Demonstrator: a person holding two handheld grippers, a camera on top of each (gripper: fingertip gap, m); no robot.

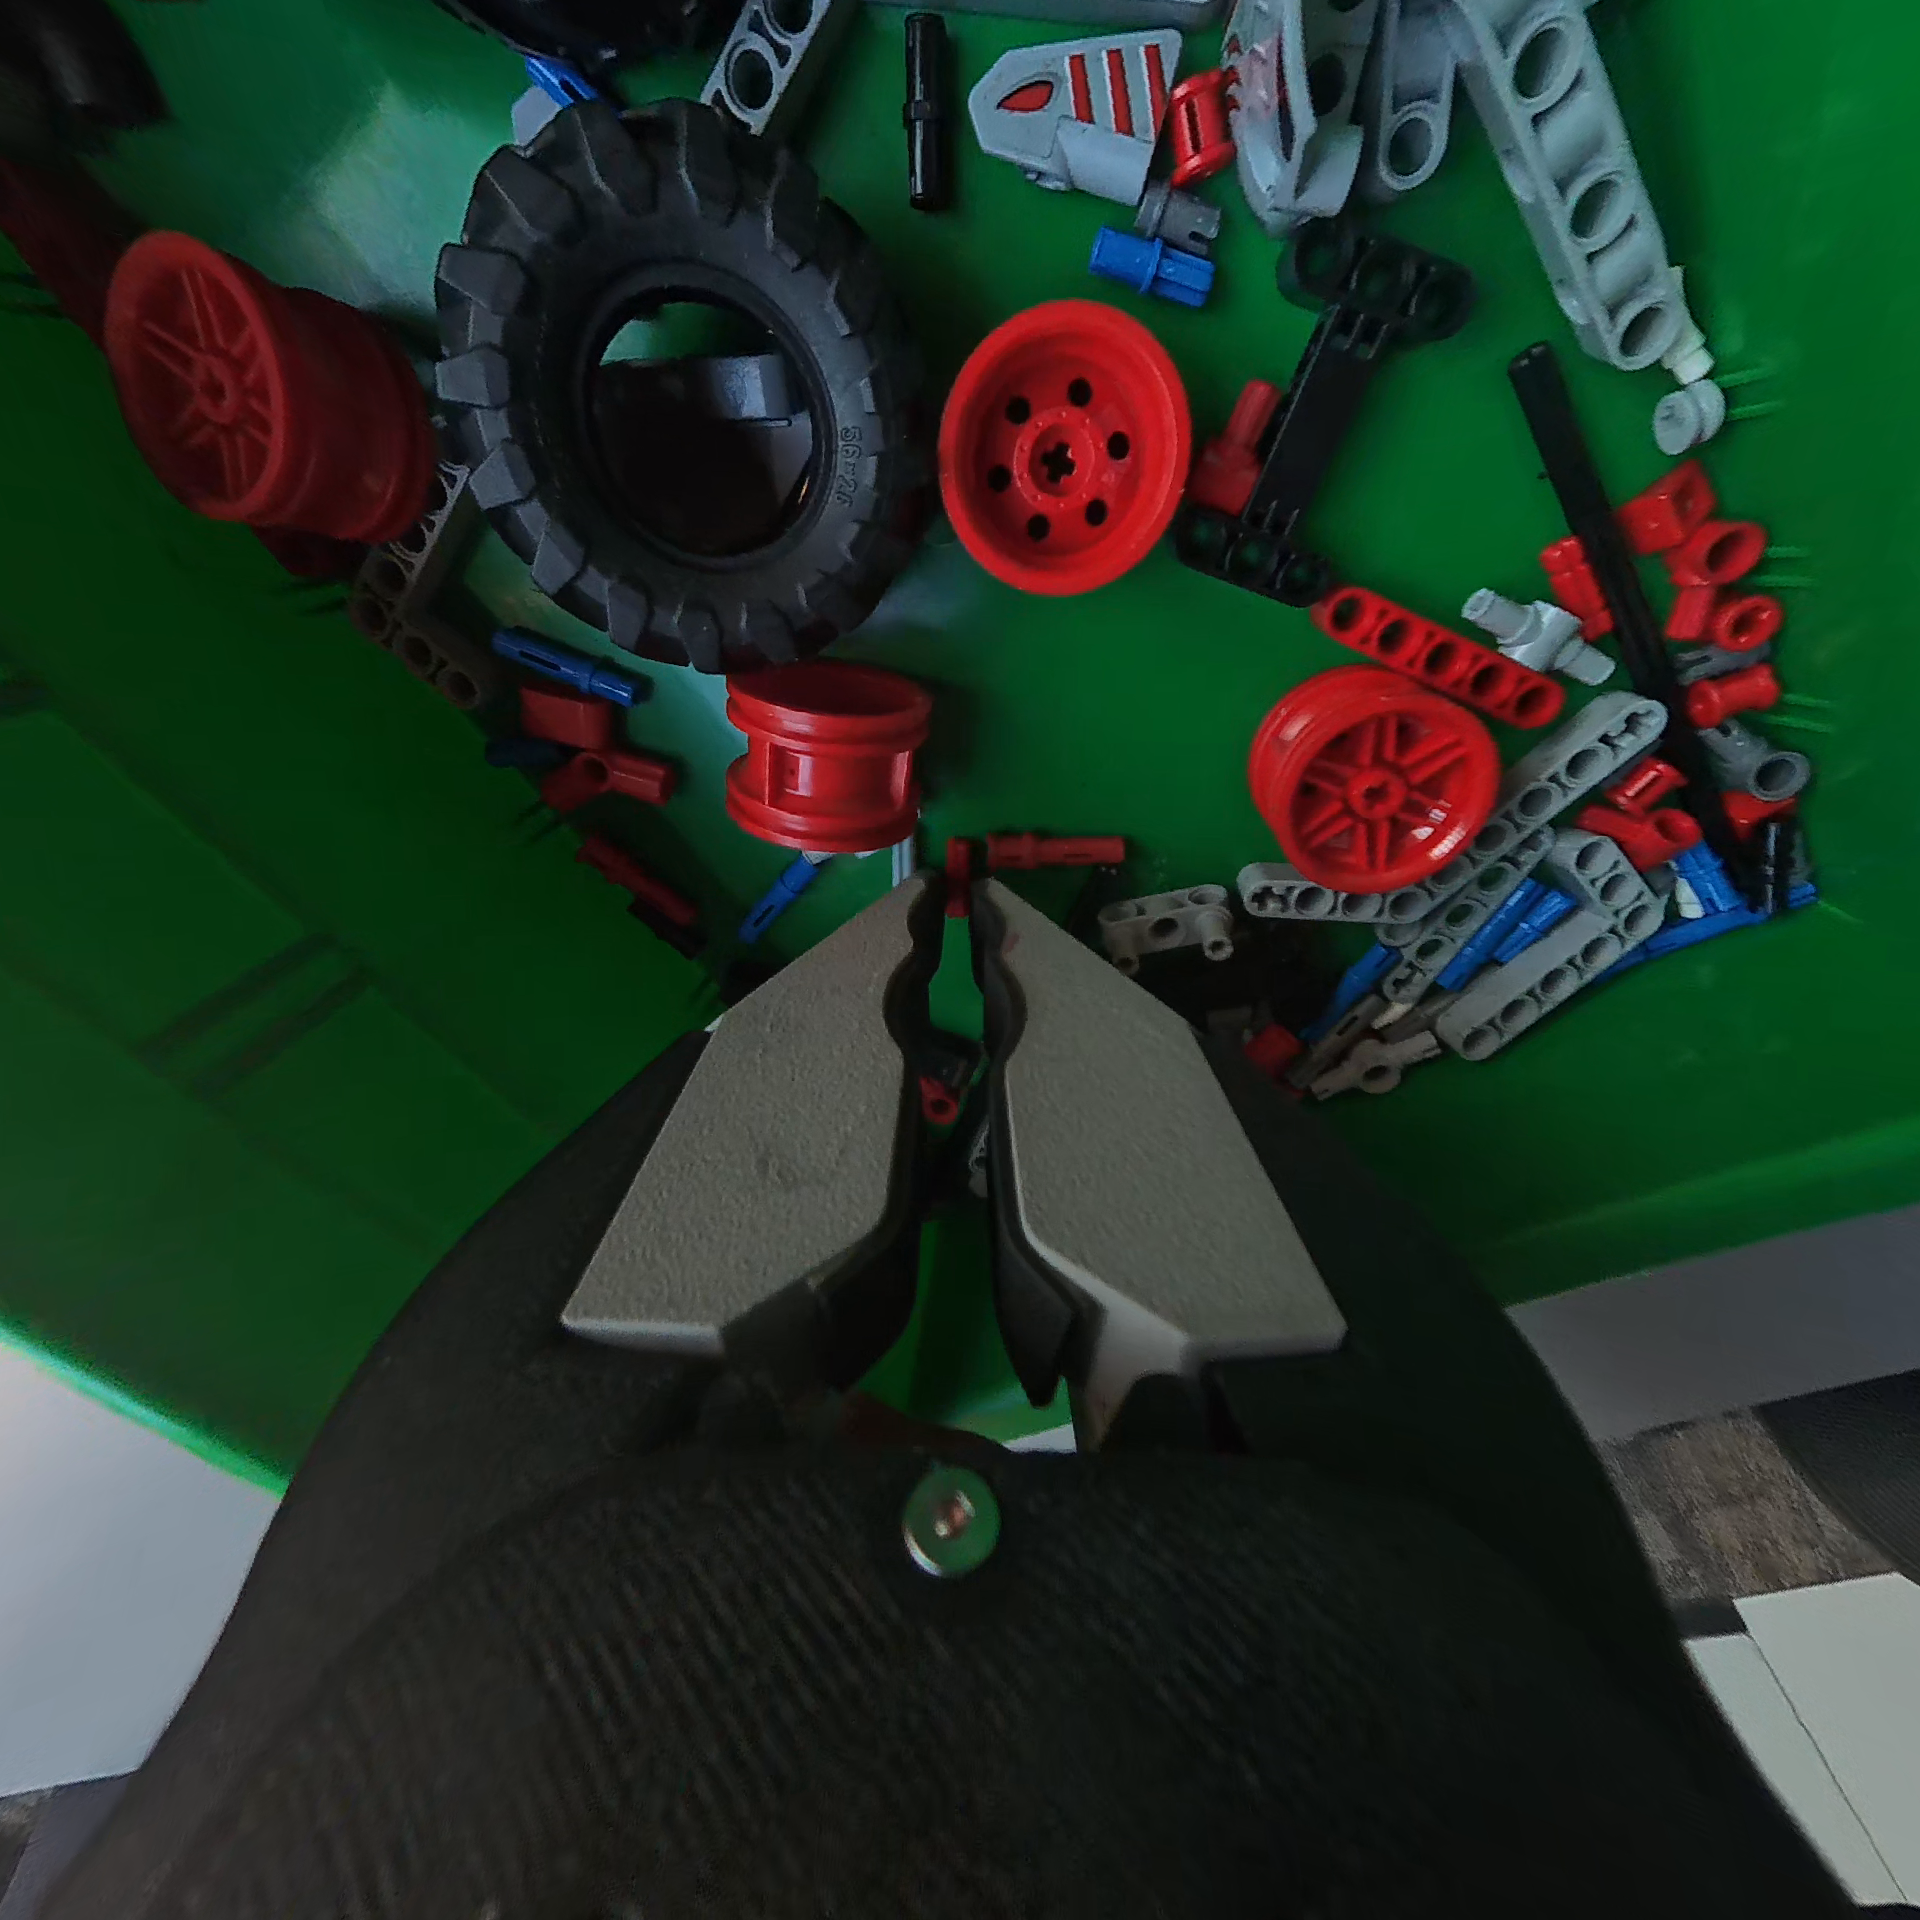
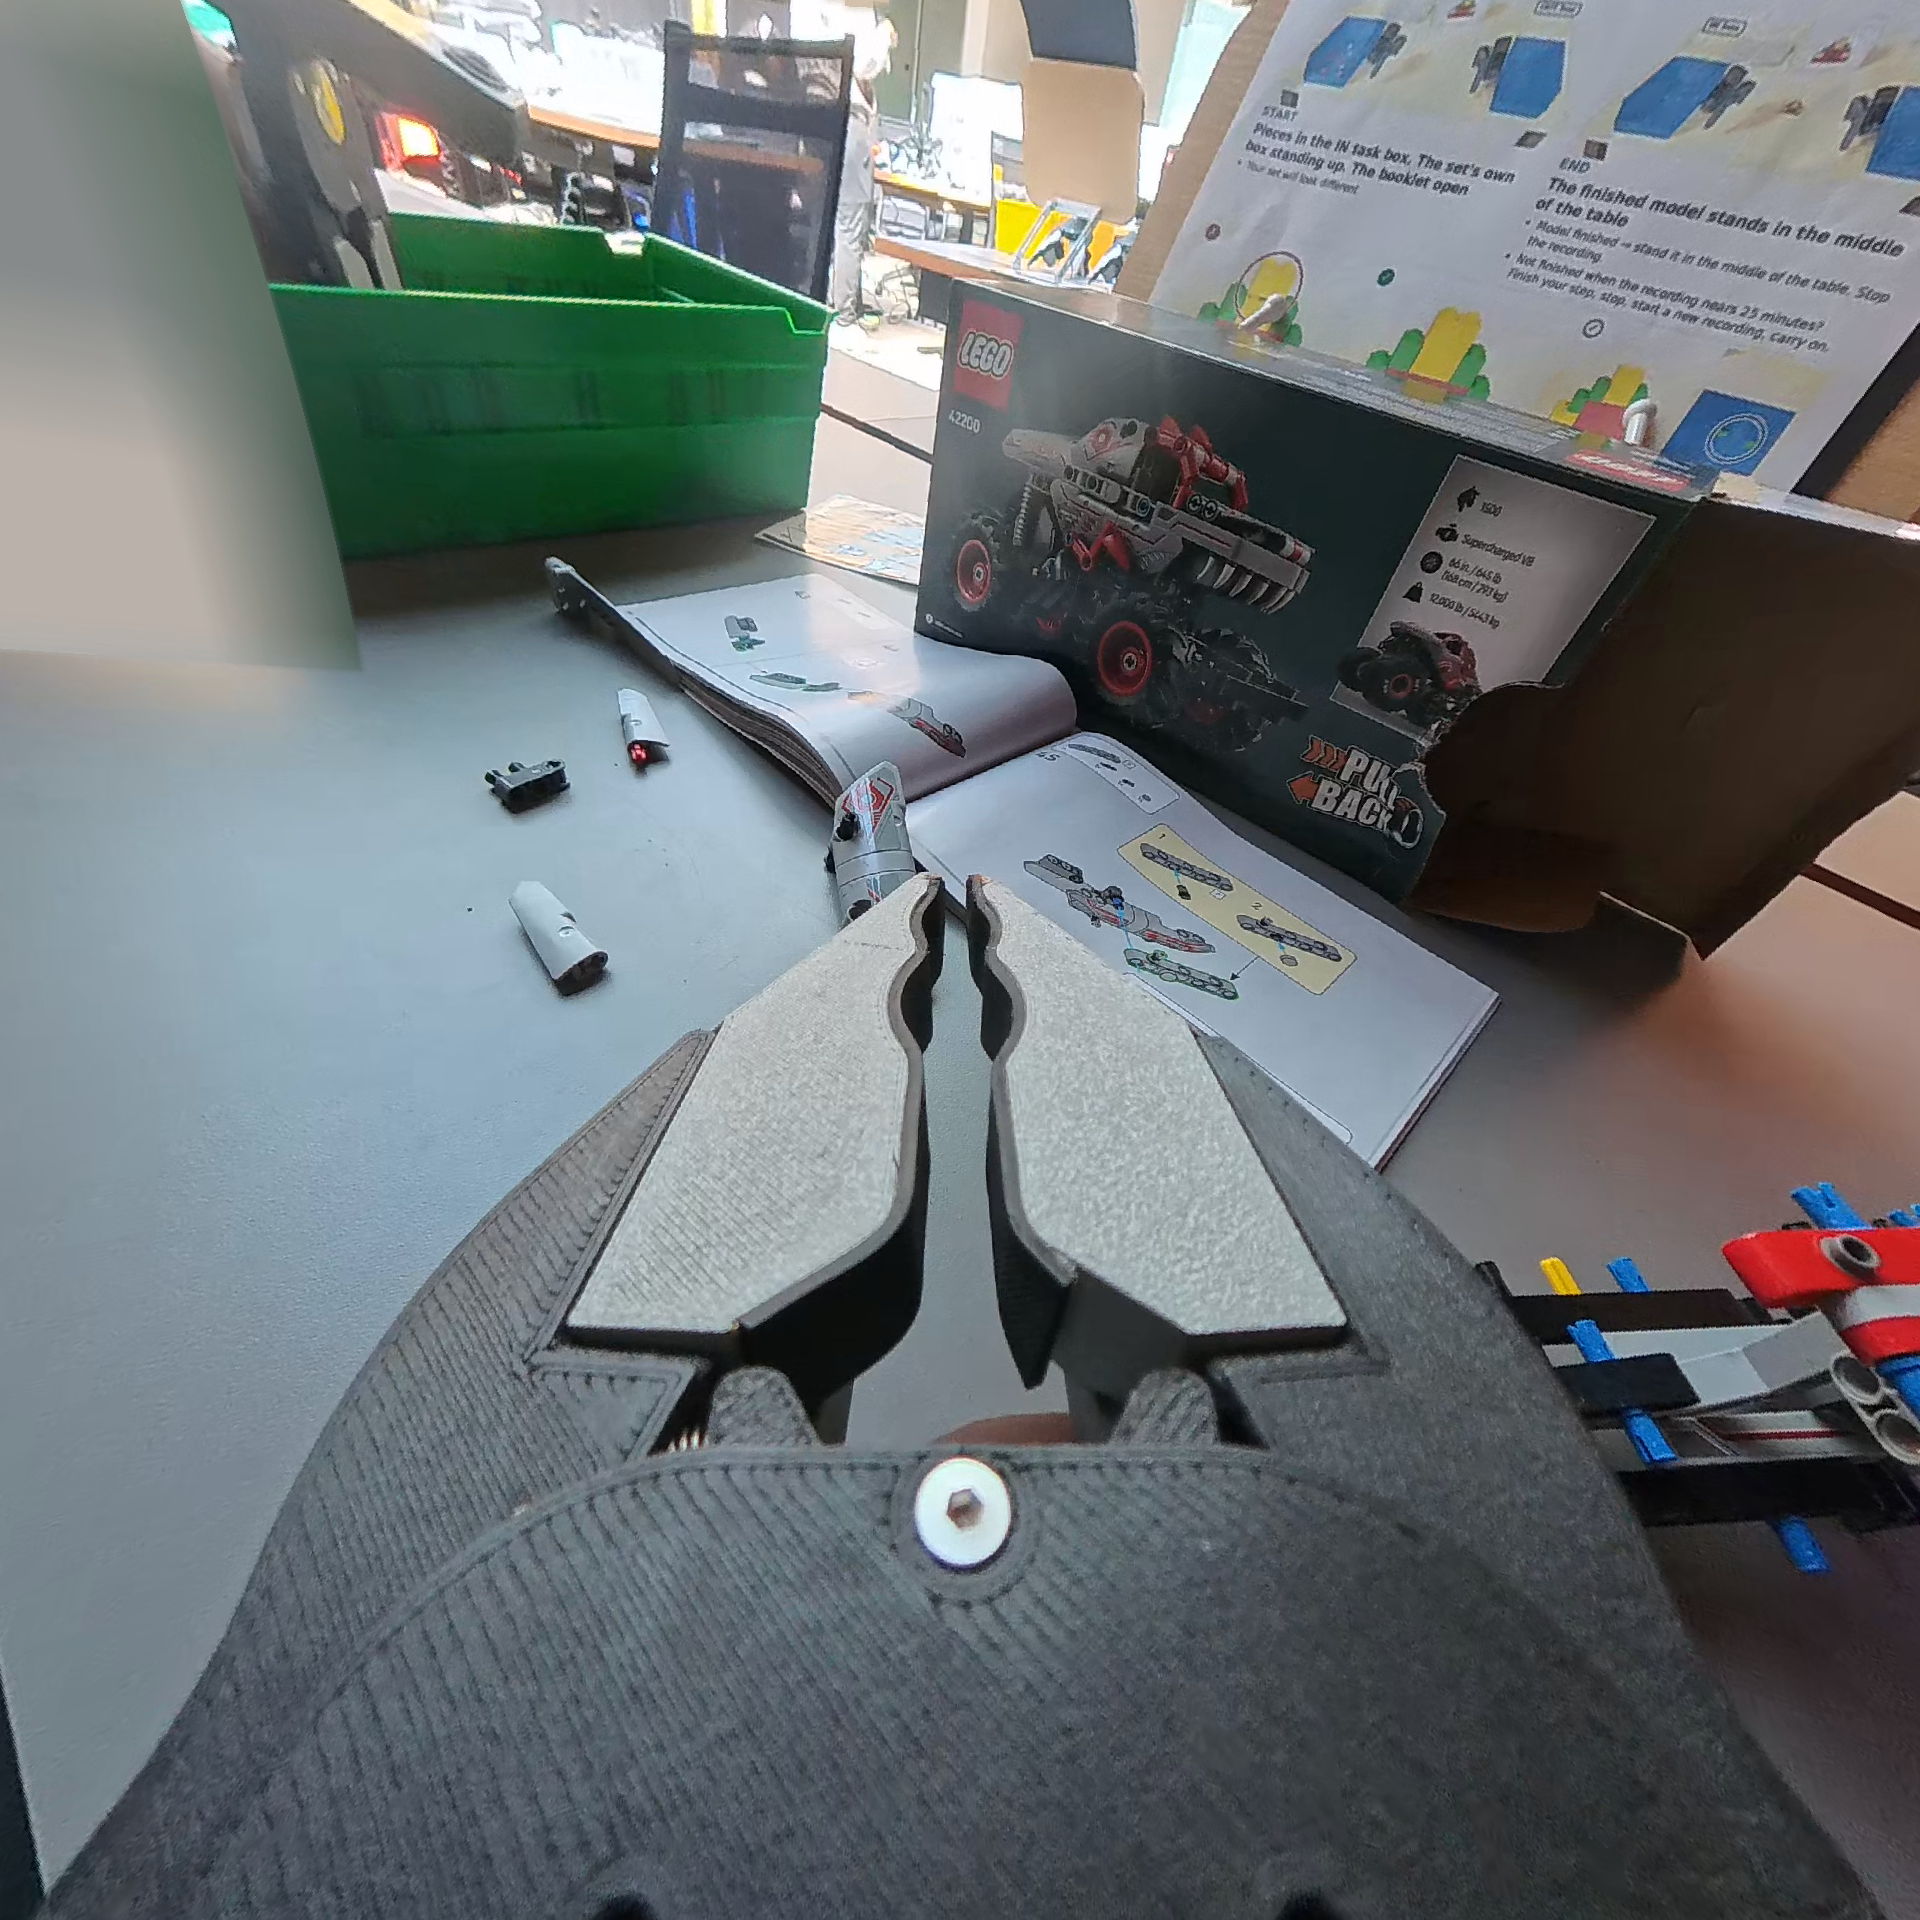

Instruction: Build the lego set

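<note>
In the left wrist view my left gripper (image 1: 961,891) reaches down into the green bin (image 1: 312,935) of loose parts. Its tips are shut on a small red connector piece (image 1: 957,871). A red pin (image 1: 1055,850) lies just right of the tips and a red wheel hub (image 1: 826,756) just beyond them. In the right wrist view my right gripper (image 2: 954,888) hovers over the grey table with its jaws nearly together and nothing in them. It points at the open instruction booklet (image 2: 1195,935). A grey-and-red stickered panel assembly (image 2: 871,831) lies at the booklet's edge, just left of the tips.
The bin holds a black tyre (image 1: 665,384), red rims (image 1: 1065,447), grey beams (image 1: 1455,873), and blue and red pins. On the table lie a small grey part (image 2: 556,930), a black connector (image 2: 525,779) and the set's box (image 2: 1299,603). A partly built chassis (image 2: 1766,1351) sits right. The red wheel hub (image 1: 826,756) is closer to my left gripper, around 4 cm from its tips; the right tips are 50 cm off.
</note>
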